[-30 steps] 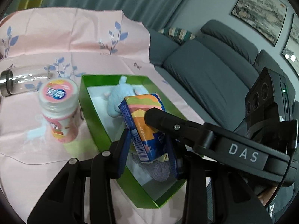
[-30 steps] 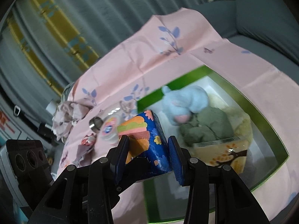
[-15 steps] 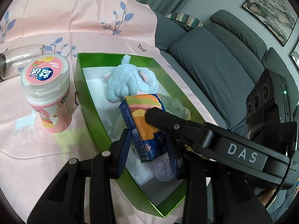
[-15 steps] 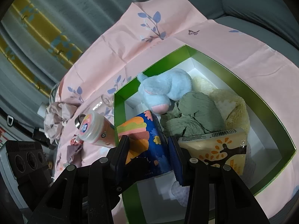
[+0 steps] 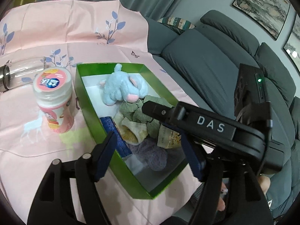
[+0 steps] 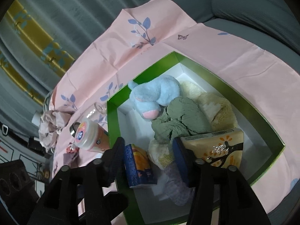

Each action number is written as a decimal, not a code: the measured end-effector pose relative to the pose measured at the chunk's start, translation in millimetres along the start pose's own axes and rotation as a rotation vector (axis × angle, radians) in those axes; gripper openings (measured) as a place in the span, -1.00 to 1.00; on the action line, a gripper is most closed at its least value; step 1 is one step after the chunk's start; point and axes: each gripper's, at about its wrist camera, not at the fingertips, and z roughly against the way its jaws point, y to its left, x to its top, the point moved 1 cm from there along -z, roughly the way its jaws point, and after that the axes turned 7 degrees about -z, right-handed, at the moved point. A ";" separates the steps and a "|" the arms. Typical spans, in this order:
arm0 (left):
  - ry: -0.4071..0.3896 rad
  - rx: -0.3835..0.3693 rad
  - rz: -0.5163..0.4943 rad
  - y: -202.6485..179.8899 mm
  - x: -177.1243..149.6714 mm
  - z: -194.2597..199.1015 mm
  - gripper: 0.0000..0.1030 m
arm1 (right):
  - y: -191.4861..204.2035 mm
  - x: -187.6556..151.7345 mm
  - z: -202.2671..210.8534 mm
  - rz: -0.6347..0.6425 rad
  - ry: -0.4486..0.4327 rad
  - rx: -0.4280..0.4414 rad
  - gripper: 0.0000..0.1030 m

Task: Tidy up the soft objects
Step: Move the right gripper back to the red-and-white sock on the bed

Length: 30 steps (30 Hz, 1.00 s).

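A green box [image 5: 82, 101] [image 6: 112, 131] on the pink cloth holds a blue plush toy [image 5: 121, 86] [image 6: 155, 95], a grey-green cloth [image 5: 138, 112] [image 6: 180, 118], a cream fluffy item [image 6: 215, 105], a lilac fluffy item [image 5: 151, 155] [image 6: 176, 189], a yellow tissue pack [image 6: 217, 148] and a blue-and-orange tissue pack [image 5: 116, 135] [image 6: 138, 166] by the box's near left wall. My left gripper [image 5: 150, 155] is open above the box. My right gripper [image 6: 150, 163] is open and empty, just above the blue-and-orange pack.
A pink-lidded plastic jar [image 5: 54, 101] [image 6: 90, 136] stands left of the box. A clear glass jar [image 5: 22, 71] lies behind it. A crumpled pale cloth [image 6: 50, 127] lies further left. A grey sofa [image 5: 215, 65] runs along the right.
Both grippers were shut on the blue-and-orange tissue pack above the box. They have opened, and the pack now lies inside the box by its left wall.
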 end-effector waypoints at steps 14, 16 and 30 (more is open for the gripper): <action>-0.149 0.077 -0.004 16.5 -3.7 70.1 0.72 | 39.6 -10.7 23.2 0.120 -0.110 -0.079 0.72; -0.159 0.083 0.002 23.5 -5.7 77.4 0.72 | 45.5 -13.2 24.4 0.139 -0.115 -0.086 0.72; -0.196 0.346 0.084 107.1 -49.2 132.4 0.72 | 92.3 -36.5 15.4 0.260 -0.170 -0.205 0.72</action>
